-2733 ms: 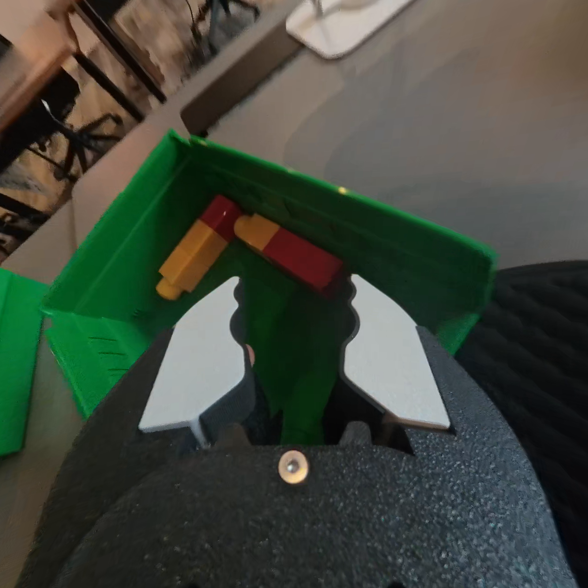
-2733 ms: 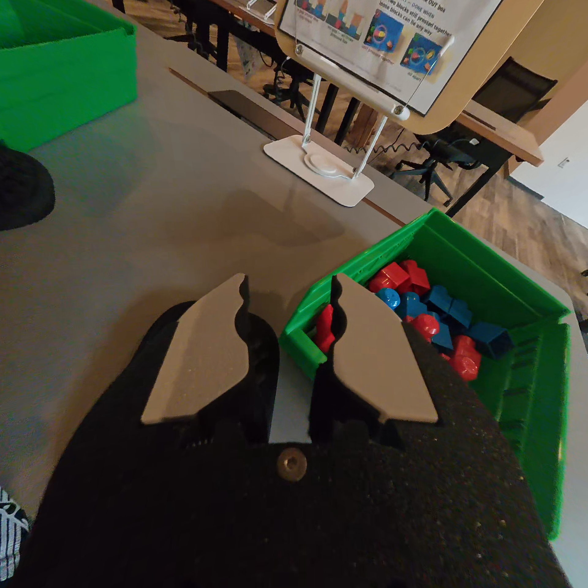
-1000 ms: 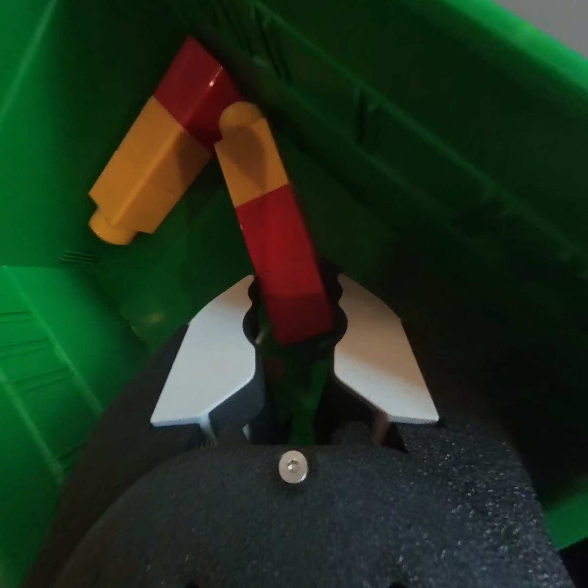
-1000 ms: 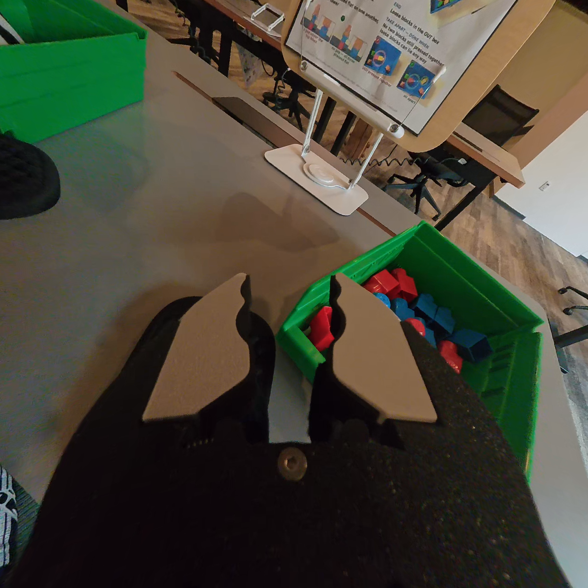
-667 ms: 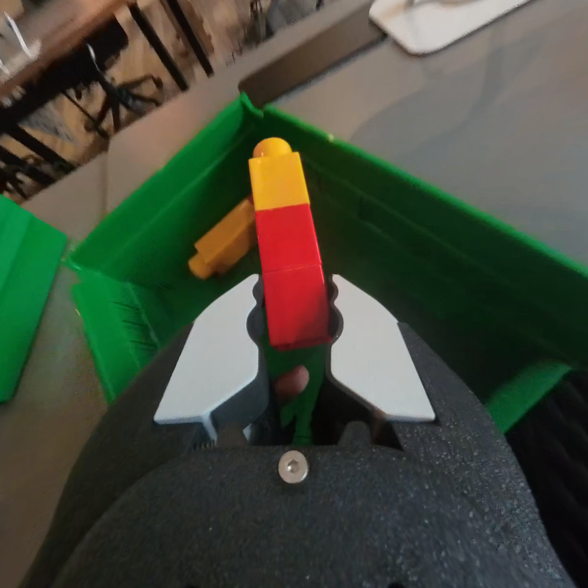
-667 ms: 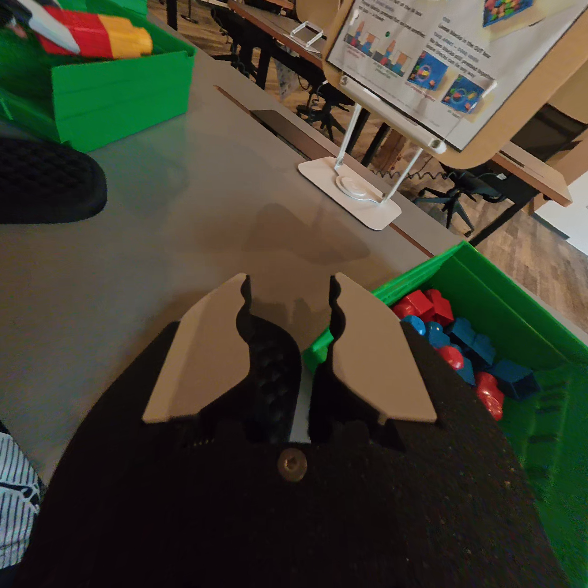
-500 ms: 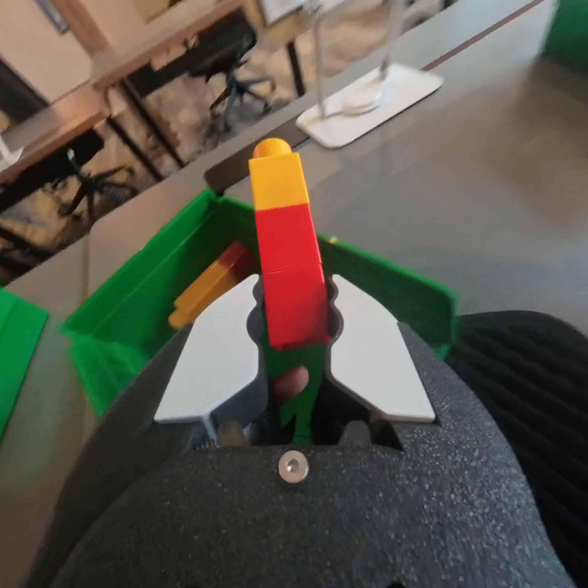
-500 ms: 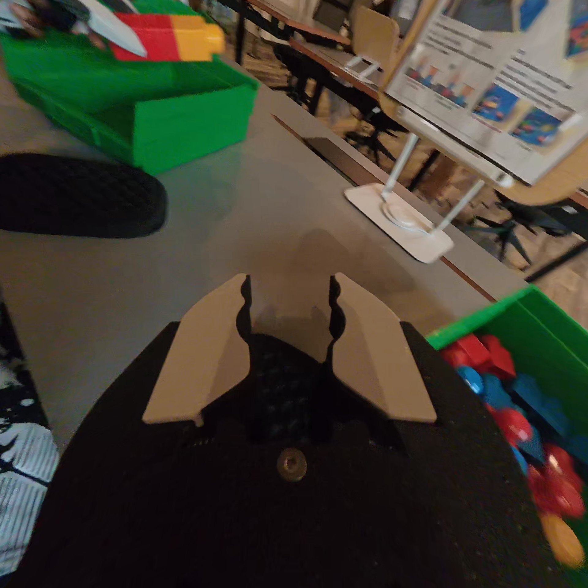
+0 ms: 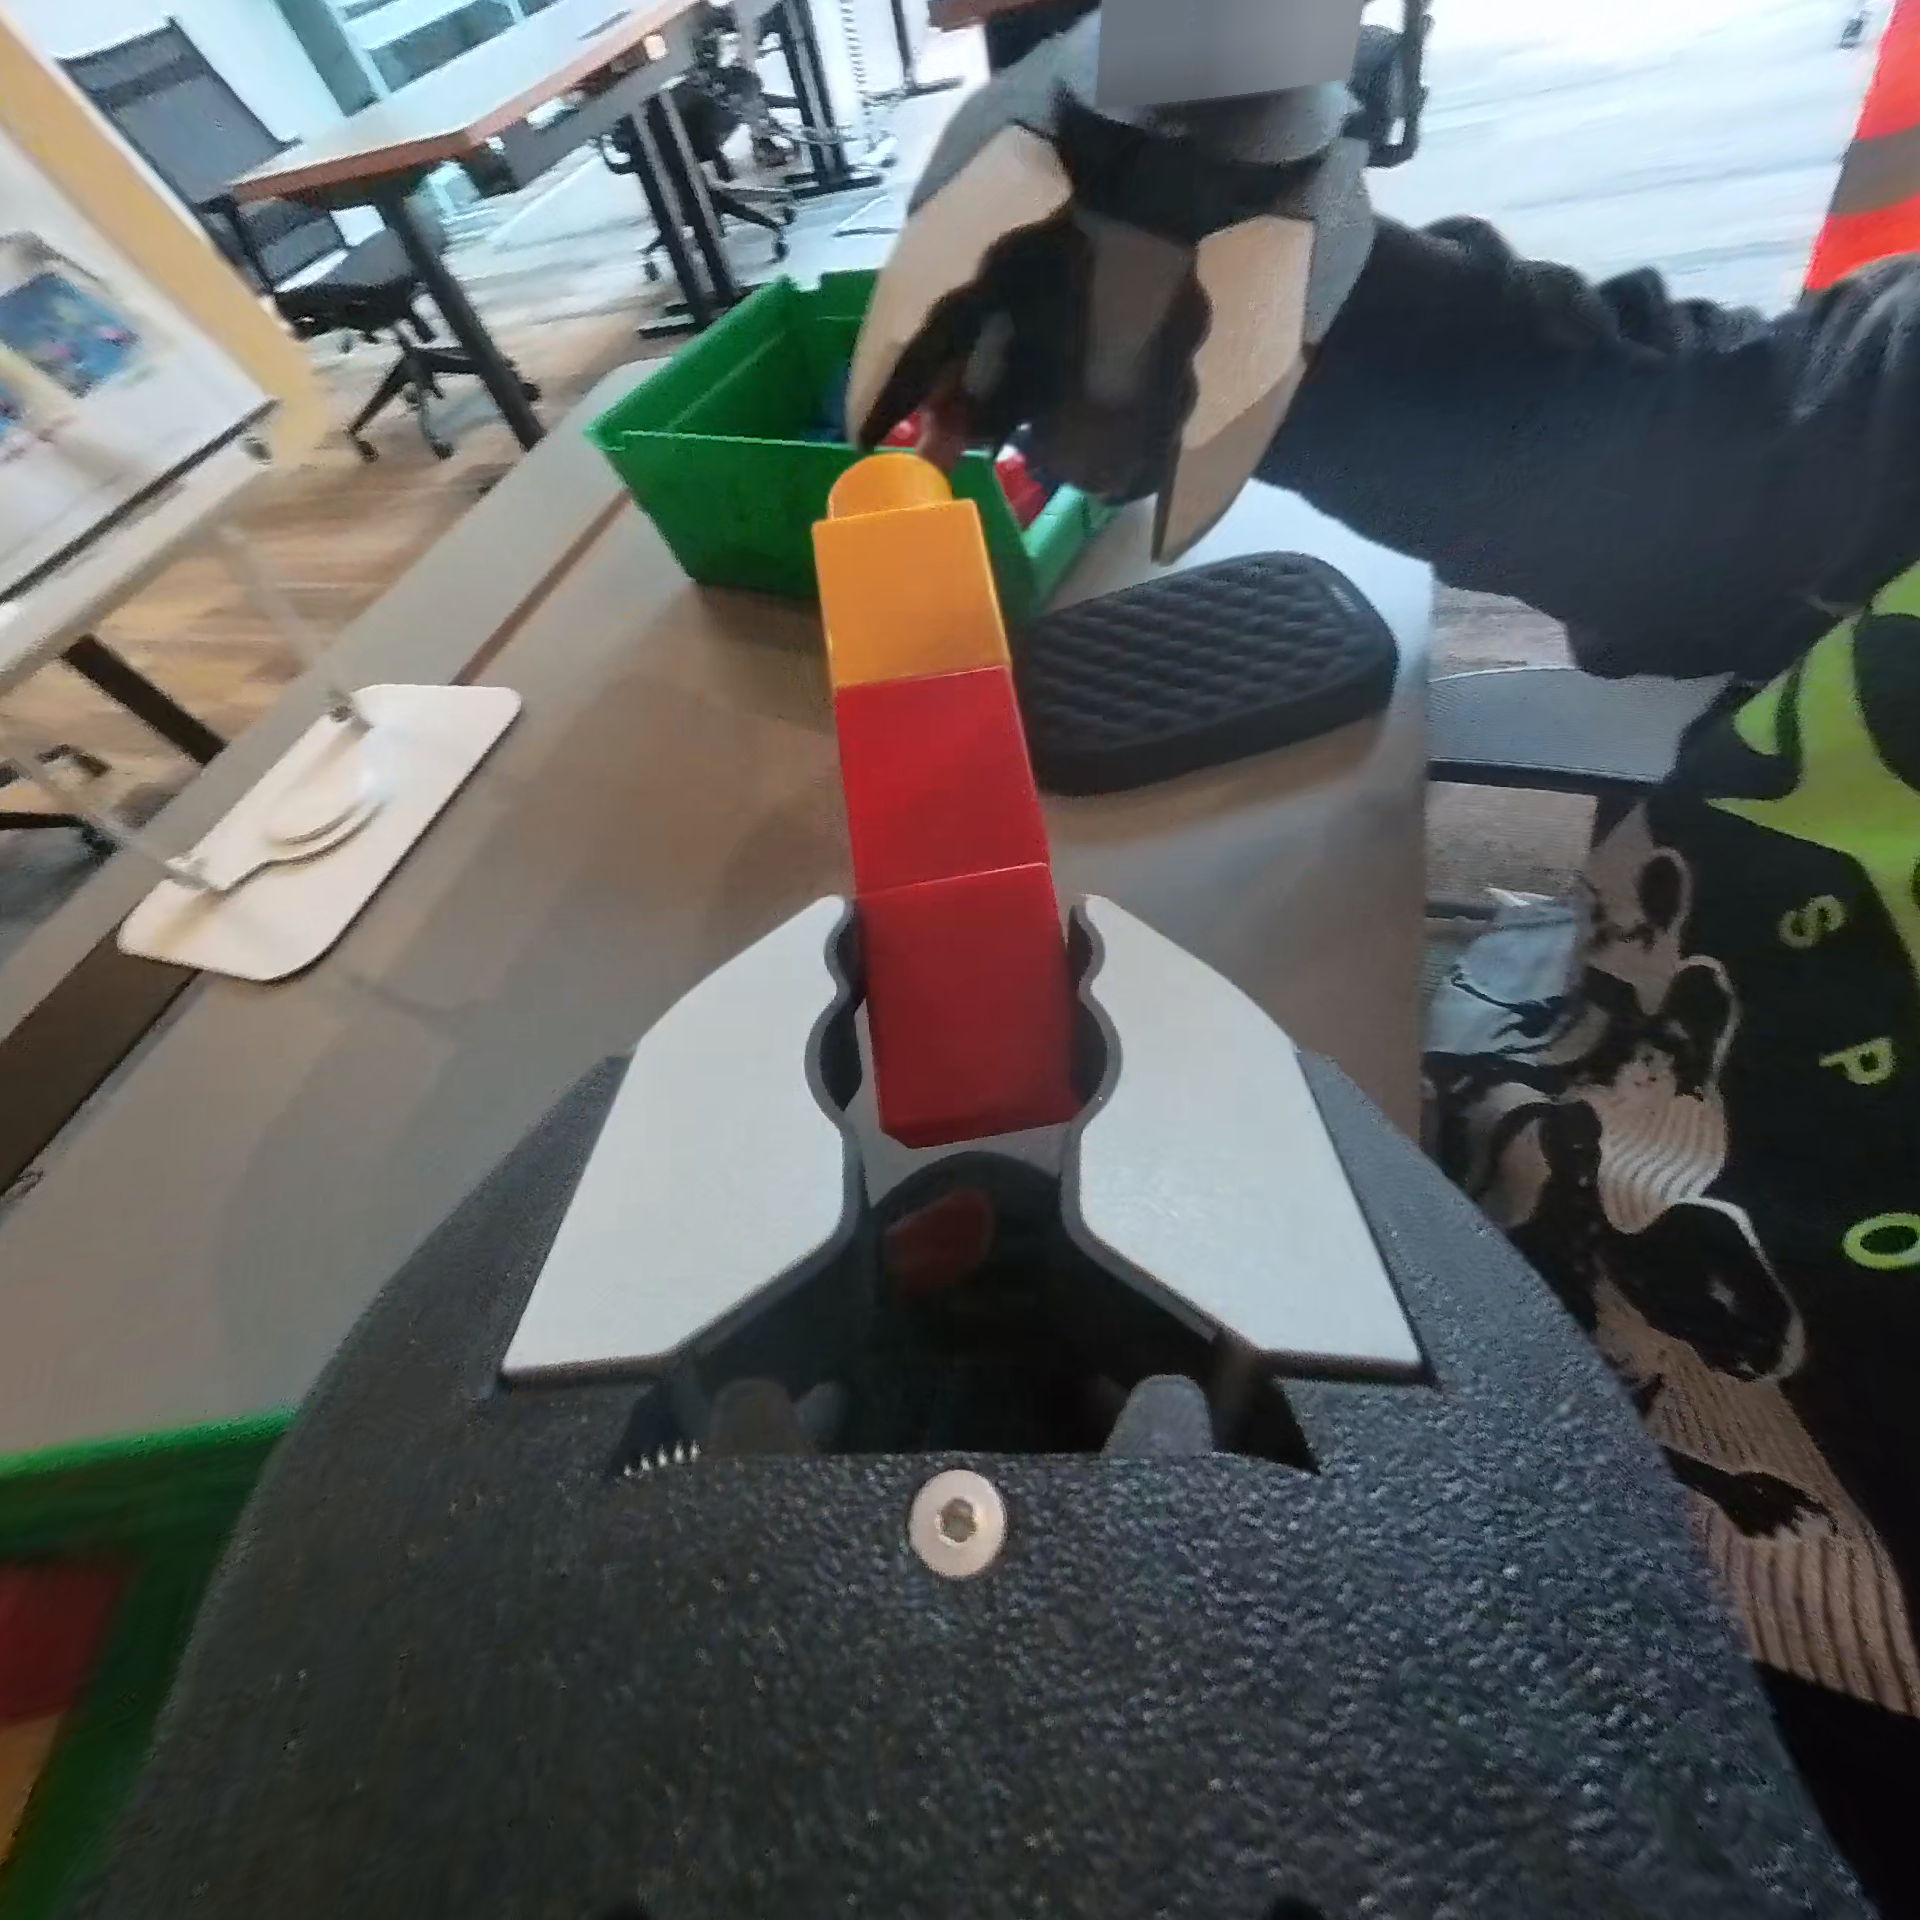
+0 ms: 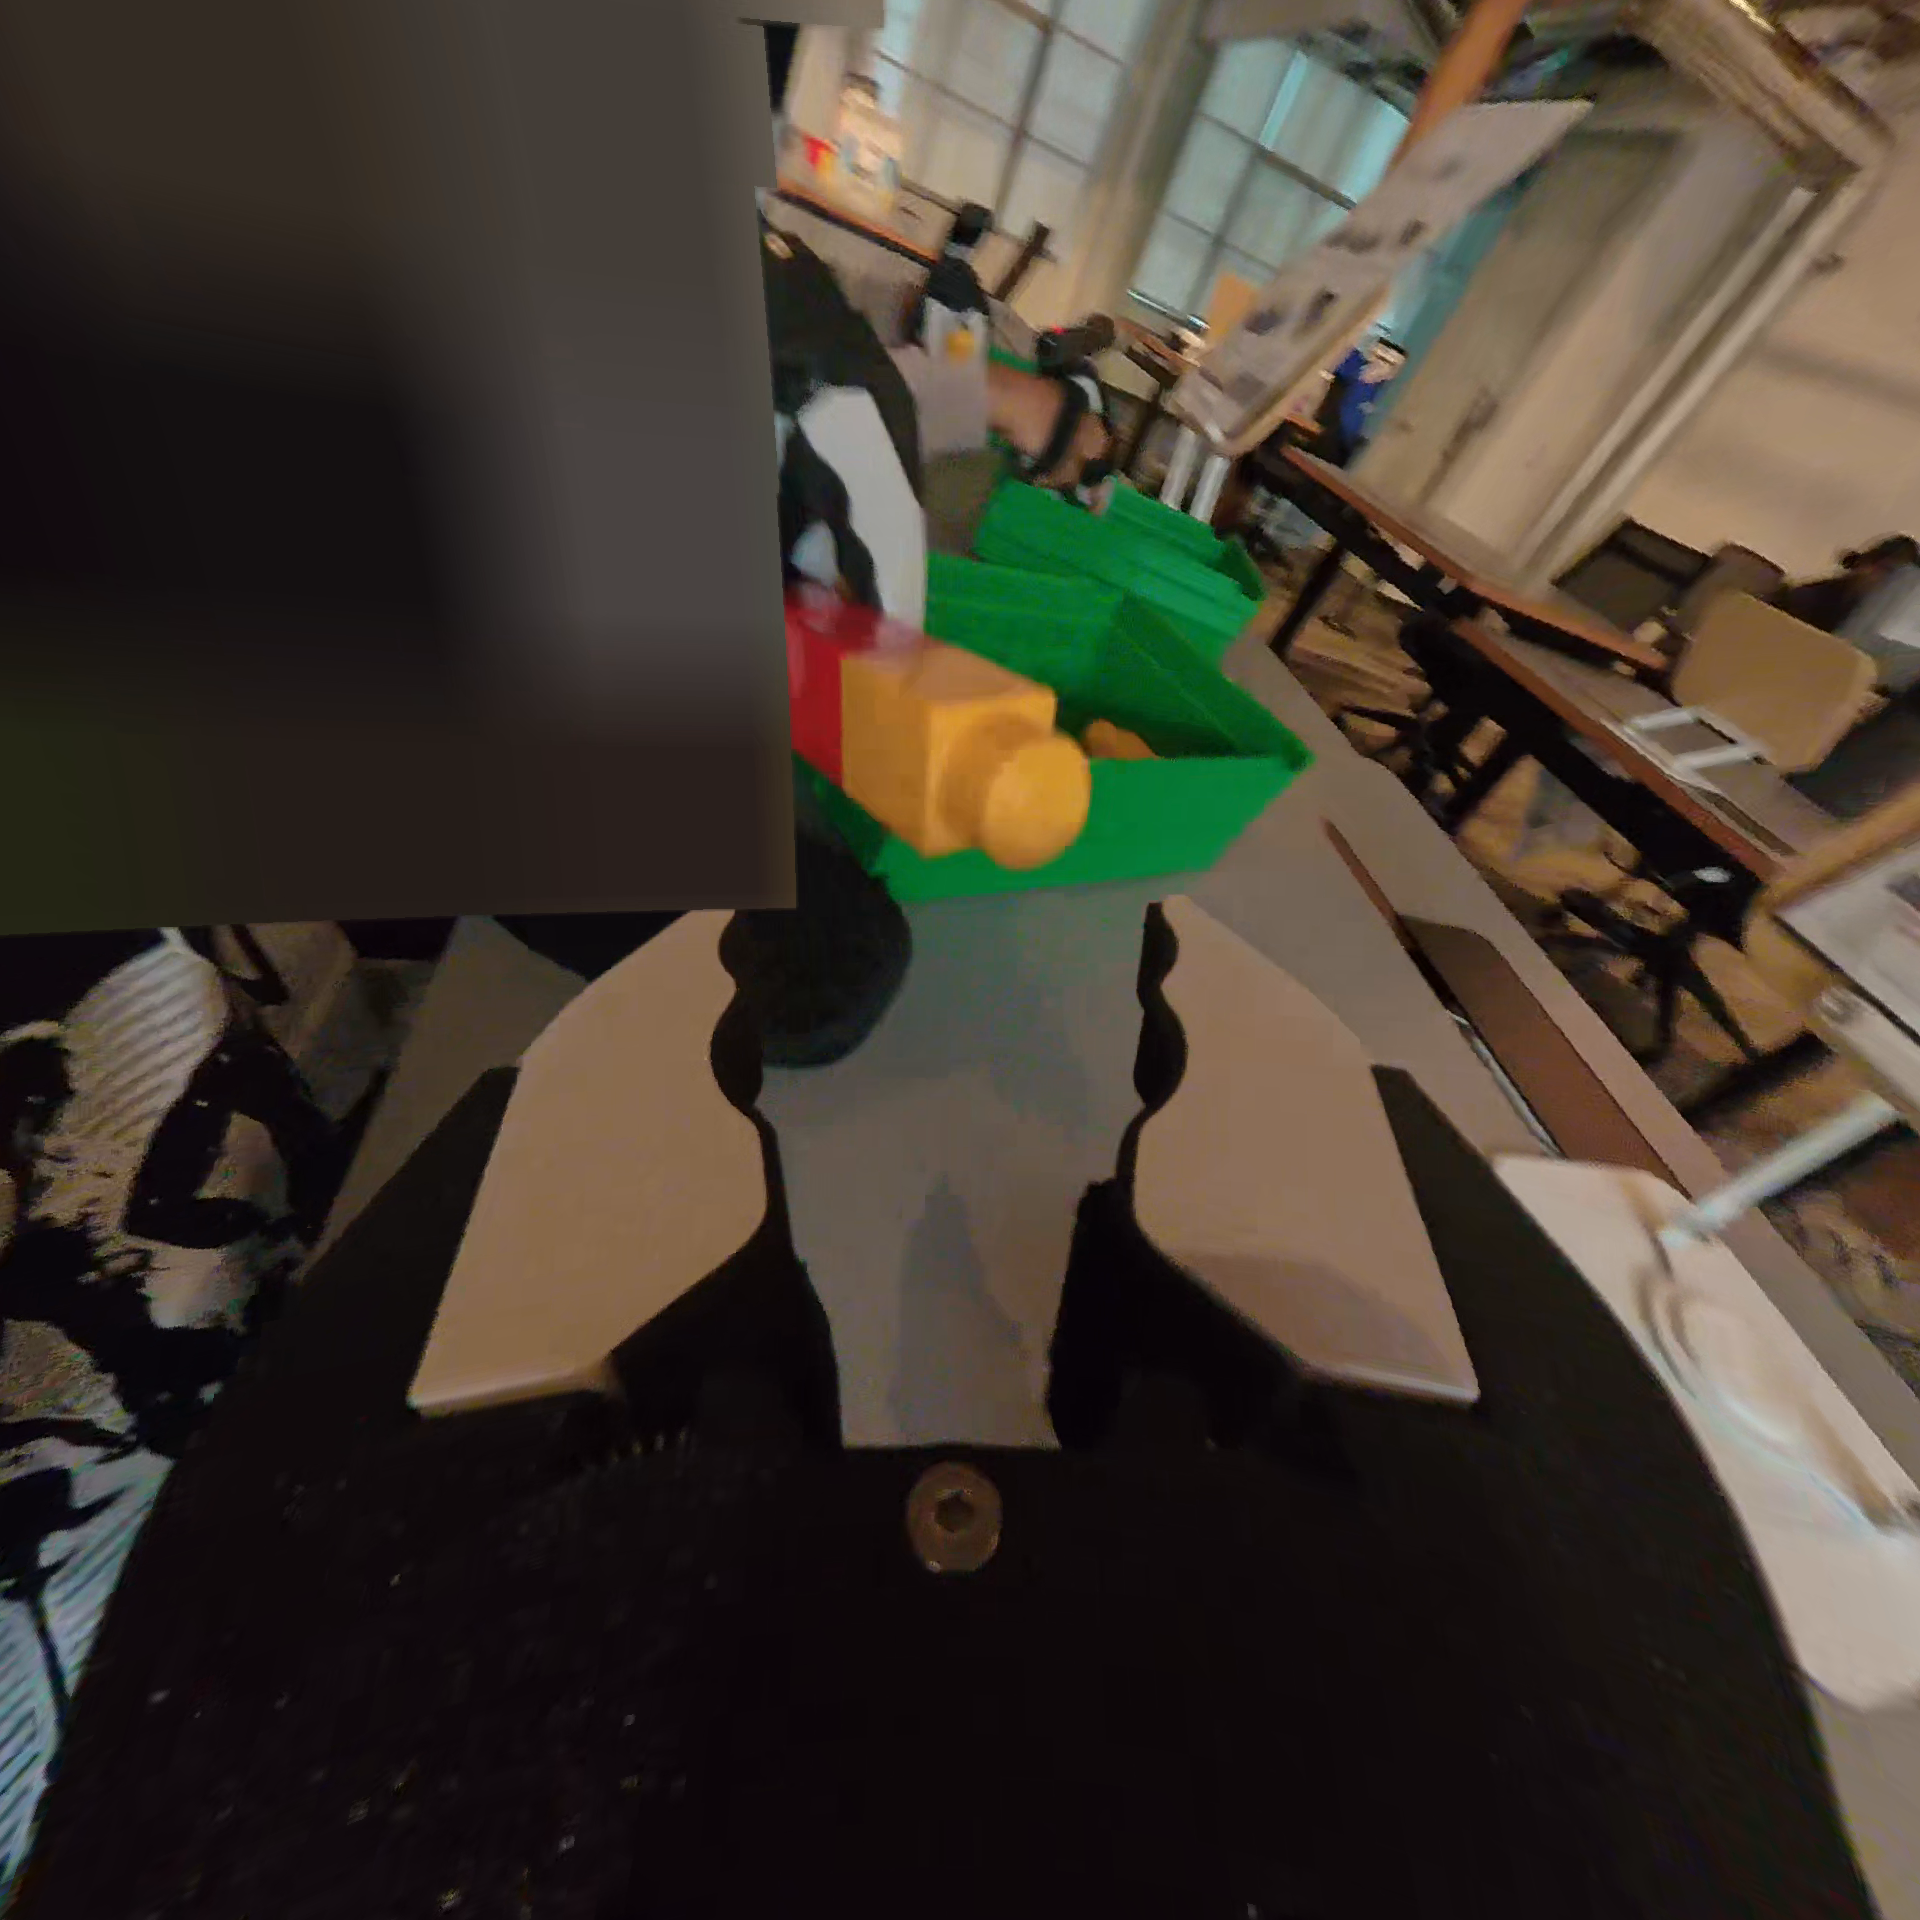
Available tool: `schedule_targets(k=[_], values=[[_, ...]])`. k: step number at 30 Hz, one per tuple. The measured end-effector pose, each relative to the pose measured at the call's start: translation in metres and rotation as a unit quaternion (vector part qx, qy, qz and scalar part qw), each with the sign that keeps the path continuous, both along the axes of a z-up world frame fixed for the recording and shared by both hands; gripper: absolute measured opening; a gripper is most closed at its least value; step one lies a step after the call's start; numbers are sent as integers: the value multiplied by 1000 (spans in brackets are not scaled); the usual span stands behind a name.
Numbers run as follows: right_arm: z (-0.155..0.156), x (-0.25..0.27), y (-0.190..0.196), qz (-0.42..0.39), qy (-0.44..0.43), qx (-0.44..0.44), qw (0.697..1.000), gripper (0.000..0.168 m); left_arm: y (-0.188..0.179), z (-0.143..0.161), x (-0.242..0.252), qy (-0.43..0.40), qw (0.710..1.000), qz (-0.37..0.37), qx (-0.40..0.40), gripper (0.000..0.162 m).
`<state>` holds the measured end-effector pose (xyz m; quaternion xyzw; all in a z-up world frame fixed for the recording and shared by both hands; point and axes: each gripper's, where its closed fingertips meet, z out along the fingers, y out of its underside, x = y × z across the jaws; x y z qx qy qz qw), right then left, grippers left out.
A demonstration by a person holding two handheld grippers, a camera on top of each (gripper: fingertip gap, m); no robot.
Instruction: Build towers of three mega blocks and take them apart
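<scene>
My left claw is pinching the bottom red block of a three-block plastic tower, yellow on top, mid-frame over the grey surface. My right claw is hanging wide open and empty, facing the tower's yellow end.

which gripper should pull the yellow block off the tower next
Likely the right gripper: it is open, empty and faces the yellow block. The left gripper is shut on the tower's bottom red block.

Between my left jaws I see a smooth, glossy plastic tower of two red blocks and a yellow one — beyond it a matt black rubbery dimpled pad on the smooth grey matt tabletop.
</scene>
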<state>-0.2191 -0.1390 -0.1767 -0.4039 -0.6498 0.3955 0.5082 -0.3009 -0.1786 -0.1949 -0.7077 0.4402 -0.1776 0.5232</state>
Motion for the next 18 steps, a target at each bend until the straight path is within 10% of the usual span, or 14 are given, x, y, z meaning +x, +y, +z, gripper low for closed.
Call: schedule_targets(k=[13, 18], values=[[-28, -25, -32, 73, -44, 50, 995, 40, -16, -27, 25, 28, 993, -100, -49, 38], [-33, -25, -23, 21, -20, 79, 996, 39, -4, -32, 18, 95, 993, -66, -26, 65]])
